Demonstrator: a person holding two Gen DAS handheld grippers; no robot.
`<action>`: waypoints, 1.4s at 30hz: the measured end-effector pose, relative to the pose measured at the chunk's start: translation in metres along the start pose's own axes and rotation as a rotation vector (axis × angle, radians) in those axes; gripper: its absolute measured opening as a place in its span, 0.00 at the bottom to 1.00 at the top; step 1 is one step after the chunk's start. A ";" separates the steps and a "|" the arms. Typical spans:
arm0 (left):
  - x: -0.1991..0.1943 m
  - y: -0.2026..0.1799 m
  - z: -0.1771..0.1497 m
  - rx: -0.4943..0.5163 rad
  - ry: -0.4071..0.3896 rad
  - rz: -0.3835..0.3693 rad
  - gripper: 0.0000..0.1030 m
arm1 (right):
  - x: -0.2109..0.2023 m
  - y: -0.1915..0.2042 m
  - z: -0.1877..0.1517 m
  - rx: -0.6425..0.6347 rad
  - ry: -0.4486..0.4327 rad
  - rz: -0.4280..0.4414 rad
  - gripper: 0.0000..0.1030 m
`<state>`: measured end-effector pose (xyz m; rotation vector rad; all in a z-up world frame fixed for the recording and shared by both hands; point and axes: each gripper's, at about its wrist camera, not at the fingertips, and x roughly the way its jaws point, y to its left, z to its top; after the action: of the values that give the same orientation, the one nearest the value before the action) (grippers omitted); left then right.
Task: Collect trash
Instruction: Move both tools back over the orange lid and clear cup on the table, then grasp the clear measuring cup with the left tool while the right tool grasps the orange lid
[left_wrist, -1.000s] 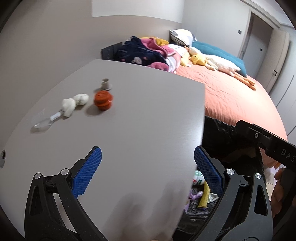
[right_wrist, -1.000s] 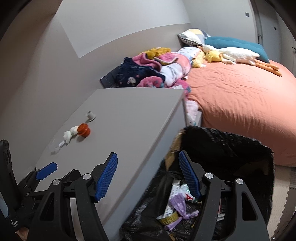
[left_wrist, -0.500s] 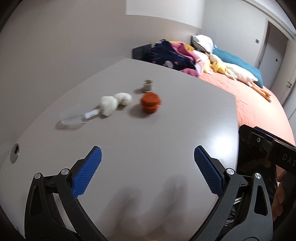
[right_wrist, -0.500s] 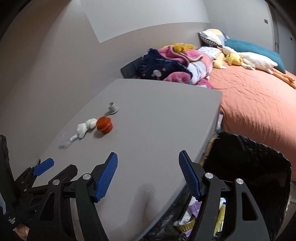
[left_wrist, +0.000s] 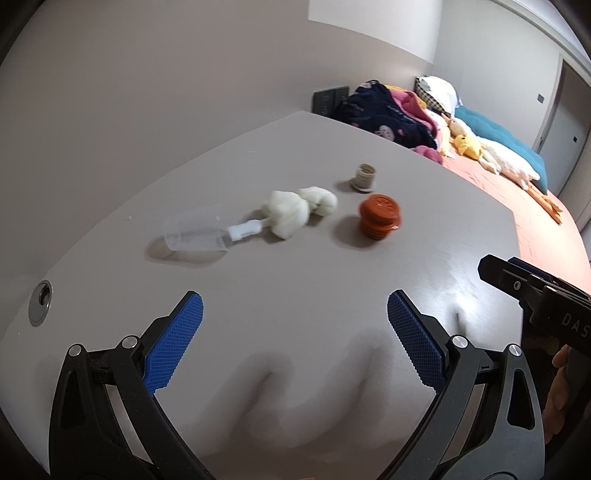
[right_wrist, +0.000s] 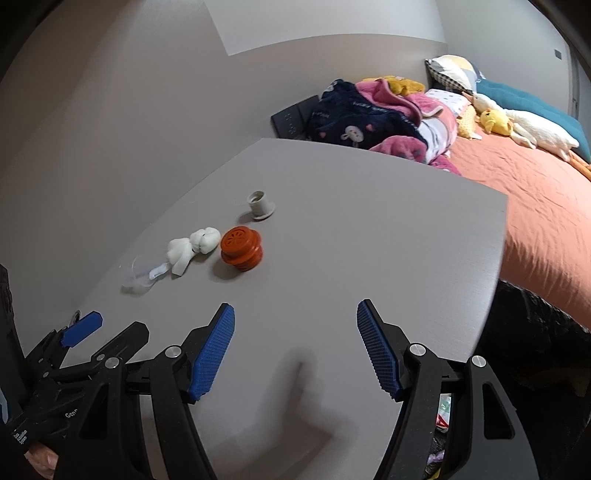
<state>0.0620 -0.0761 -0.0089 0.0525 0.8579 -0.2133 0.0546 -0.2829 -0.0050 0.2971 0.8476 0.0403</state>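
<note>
On the grey table (left_wrist: 295, 280) lie a clear plastic cup (left_wrist: 194, 234) on its side, a white crumpled tissue wad (left_wrist: 295, 210), an orange ribbed cap (left_wrist: 380, 217) and a small beige ring-shaped cap (left_wrist: 364, 178). The same pieces show in the right wrist view: cup (right_wrist: 137, 275), tissue (right_wrist: 192, 247), orange cap (right_wrist: 242, 248), beige cap (right_wrist: 260, 205). My left gripper (left_wrist: 294, 339) hangs open above the table, short of the trash, nothing between its blue pads. My right gripper (right_wrist: 295, 349) is open too, empty, to the right of the left one (right_wrist: 81, 328).
A black trash bag (right_wrist: 535, 350) with litter inside stands off the table's right edge. Beyond it lies a bed with an orange sheet (right_wrist: 535, 192), piled clothes (right_wrist: 369, 114), pillows and plush toys. A round metal grommet (left_wrist: 41, 301) sits in the table at left. A wall runs behind.
Both grippers have swung left, away from the trash bag and over the table. The trash pieces now sit nearer and more central in both views. Jaws unchanged.
</note>
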 end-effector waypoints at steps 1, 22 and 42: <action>0.002 0.003 0.001 -0.004 0.001 0.003 0.94 | 0.003 0.002 0.001 -0.002 0.003 0.002 0.68; 0.035 0.063 0.022 -0.096 -0.004 0.086 0.94 | 0.078 0.044 0.026 -0.070 0.068 0.019 0.68; 0.067 0.086 0.029 -0.153 0.029 0.098 0.76 | 0.115 0.057 0.044 -0.127 0.081 -0.013 0.45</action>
<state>0.1444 -0.0073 -0.0441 -0.0451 0.8959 -0.0545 0.1683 -0.2219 -0.0461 0.1715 0.9235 0.0939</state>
